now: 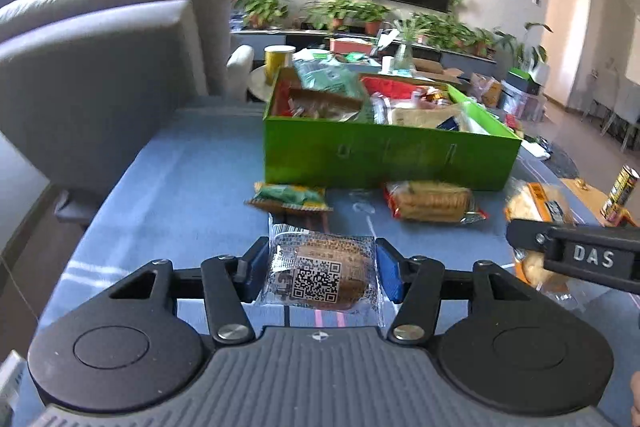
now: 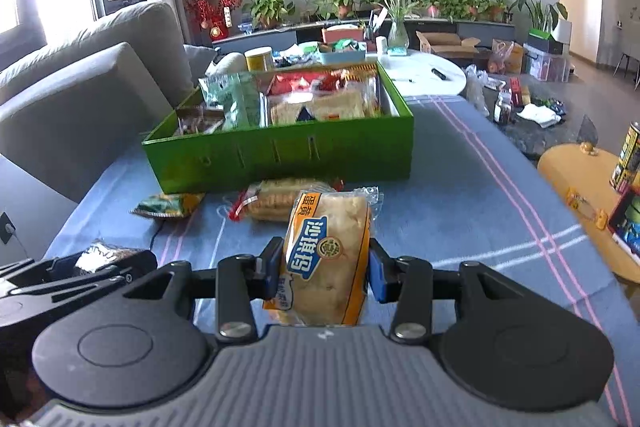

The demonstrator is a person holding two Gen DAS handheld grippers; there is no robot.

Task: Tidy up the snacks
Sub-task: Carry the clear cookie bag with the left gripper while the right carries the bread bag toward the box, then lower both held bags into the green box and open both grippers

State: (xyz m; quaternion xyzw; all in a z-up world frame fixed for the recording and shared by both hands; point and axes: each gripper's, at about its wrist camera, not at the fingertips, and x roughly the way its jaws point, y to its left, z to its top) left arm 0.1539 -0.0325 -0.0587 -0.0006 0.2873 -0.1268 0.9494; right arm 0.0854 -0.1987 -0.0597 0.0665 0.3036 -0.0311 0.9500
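Observation:
My left gripper (image 1: 322, 263) is shut on a small clear-wrapped brown cake packet (image 1: 316, 277) with a QR code, its blue pads against both sides, just above the blue tablecloth. My right gripper (image 2: 324, 267) is shut on an orange bread packet (image 2: 328, 251), held upright. Ahead stands a green box (image 1: 392, 155) (image 2: 280, 155) packed with snacks. In front of it lie a green snack bag (image 1: 288, 197) (image 2: 168, 205) and a red-edged biscuit packet (image 1: 434, 205) (image 2: 268, 203). The right gripper's arm (image 1: 576, 255) shows at the right of the left wrist view, and the left gripper (image 2: 80, 267) at the left of the right wrist view.
A grey sofa (image 1: 100, 67) runs along the left of the table. A yellow side table (image 2: 580, 179) with a can (image 2: 628, 159) stands to the right. Behind the box are a yellow tin (image 1: 278, 61), a round white table (image 2: 424, 75), potted plants and a wall television.

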